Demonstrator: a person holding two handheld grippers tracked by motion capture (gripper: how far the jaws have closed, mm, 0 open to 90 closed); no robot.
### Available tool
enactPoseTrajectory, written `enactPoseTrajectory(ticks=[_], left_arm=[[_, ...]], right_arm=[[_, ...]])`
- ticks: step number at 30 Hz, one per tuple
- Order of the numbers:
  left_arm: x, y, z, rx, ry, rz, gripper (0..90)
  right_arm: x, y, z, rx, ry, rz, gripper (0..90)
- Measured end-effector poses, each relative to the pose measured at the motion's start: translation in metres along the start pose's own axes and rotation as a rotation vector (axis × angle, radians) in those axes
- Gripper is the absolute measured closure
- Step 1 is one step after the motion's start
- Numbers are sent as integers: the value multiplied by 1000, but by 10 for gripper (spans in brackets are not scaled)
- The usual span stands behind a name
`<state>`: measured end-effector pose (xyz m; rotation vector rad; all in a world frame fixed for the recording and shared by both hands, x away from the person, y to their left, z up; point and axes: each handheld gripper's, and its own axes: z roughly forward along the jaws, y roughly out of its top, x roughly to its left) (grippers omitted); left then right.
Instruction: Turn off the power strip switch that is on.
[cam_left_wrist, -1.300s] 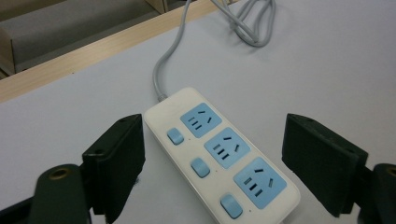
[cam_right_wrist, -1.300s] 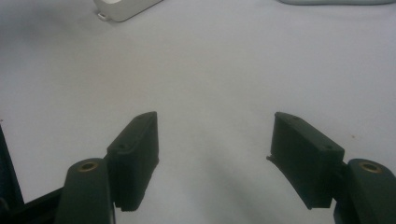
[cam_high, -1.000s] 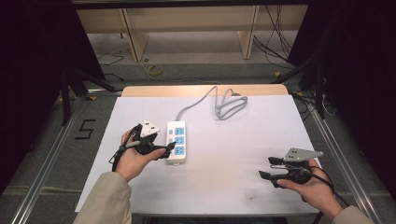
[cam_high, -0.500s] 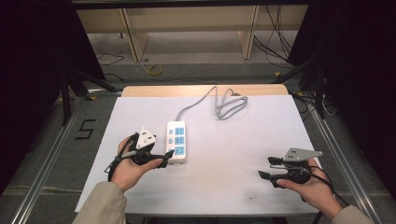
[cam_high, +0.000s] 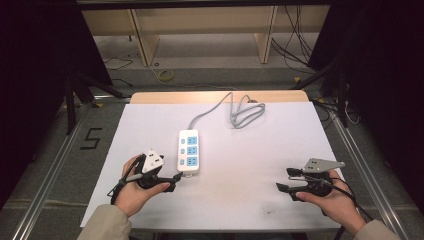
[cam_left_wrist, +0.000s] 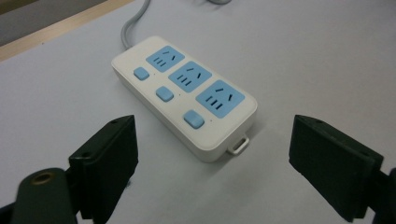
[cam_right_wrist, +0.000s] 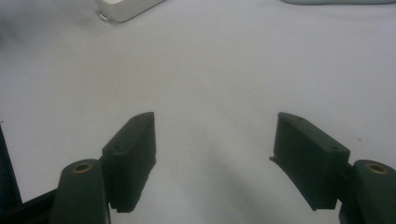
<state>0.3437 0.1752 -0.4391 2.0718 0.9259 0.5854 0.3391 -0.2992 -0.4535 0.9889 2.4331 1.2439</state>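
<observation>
A white power strip (cam_high: 188, 151) lies flat on the white worktop (cam_high: 260, 165), a little left of the middle, its long side running away from the person. It has three blue sockets in a row, each with a small blue switch beside it (seen clearly in the left gripper view), and a small loop tab at its near end. Its grey cable (cam_high: 240, 111) leaves the far end and lies in a loose coil near the far edge of the worktop, by the strip of bare wood there.

The left gripper (cam_high: 172, 181) sits in the person's left hand (cam_high: 132, 190) at the near left of the worktop, just beside the near end of the power strip but apart from it. In the left gripper view its jaws stand wide open, nothing between them, and the power strip (cam_left_wrist: 184, 95) lies ahead of them, between the two jaw tips and a little beyond.

The right gripper (cam_high: 286, 181) rests in the right hand (cam_high: 336, 202) at the near right, well apart from the power strip, pointing left across the worktop. Its jaws are also wide open and hold nothing; in the right gripper view bare worktop (cam_right_wrist: 210, 70) lies between them, with a corner of the power strip (cam_right_wrist: 126, 8) at the top edge.
</observation>
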Motion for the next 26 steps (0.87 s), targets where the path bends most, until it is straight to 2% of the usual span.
enactPoseTrajectory(ticks=[9, 13, 18, 22, 24, 26], left_arm=[[-3, -13, -4, 23, 28, 15, 153], [-4, -17, -3, 45, 29, 29, 154], [-5, -17, -2, 51, 25, 30, 155], [-8, -16, 0, 62, 18, 49, 157], [-15, -12, 6, 59, -7, 43, 160], [-30, -3, 14, 53, -51, 54, 160]], right_arm=[[0, 0, 0, -2, 0, -5, 300], [0, 0, -1, 0, 1, -7, 299], [-1, 0, -1, -1, 0, -8, 298], [0, 0, -1, -2, -1, -7, 298], [-1, 0, -2, -5, -4, -5, 298], [-2, 0, -3, -11, -9, 3, 297]])
